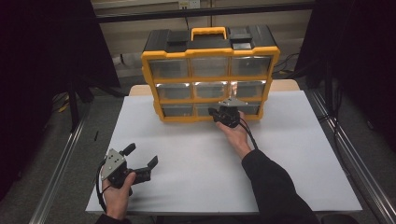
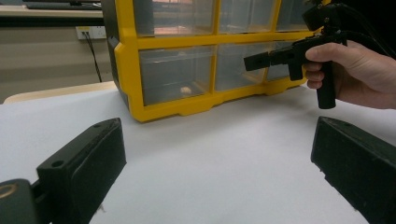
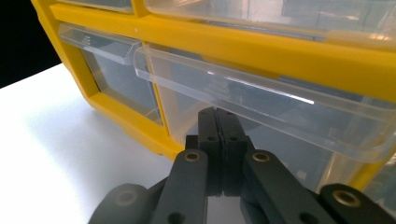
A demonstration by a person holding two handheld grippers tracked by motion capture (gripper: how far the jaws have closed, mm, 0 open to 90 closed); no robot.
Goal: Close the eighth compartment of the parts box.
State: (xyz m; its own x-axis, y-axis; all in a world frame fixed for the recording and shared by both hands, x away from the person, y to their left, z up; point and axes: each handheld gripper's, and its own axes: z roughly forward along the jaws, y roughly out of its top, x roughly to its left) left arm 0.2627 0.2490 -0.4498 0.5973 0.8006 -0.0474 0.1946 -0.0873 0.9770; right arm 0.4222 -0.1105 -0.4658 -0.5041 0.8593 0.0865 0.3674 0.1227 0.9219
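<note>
My right gripper, jaws together, noses under the lip of the yellow organizer's wide bottom-middle drawer; my left gripper, jaws apart, rests well back from it.

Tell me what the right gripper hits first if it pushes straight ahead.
Probably the clear middle drawer in the bottom row of the yellow organizer; the shut right gripper points at its front, just under the lip.

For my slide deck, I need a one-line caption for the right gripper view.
Shut right tool poised just under the clear handle lip of a bottom-row drawer in the yellow organizer.
</note>
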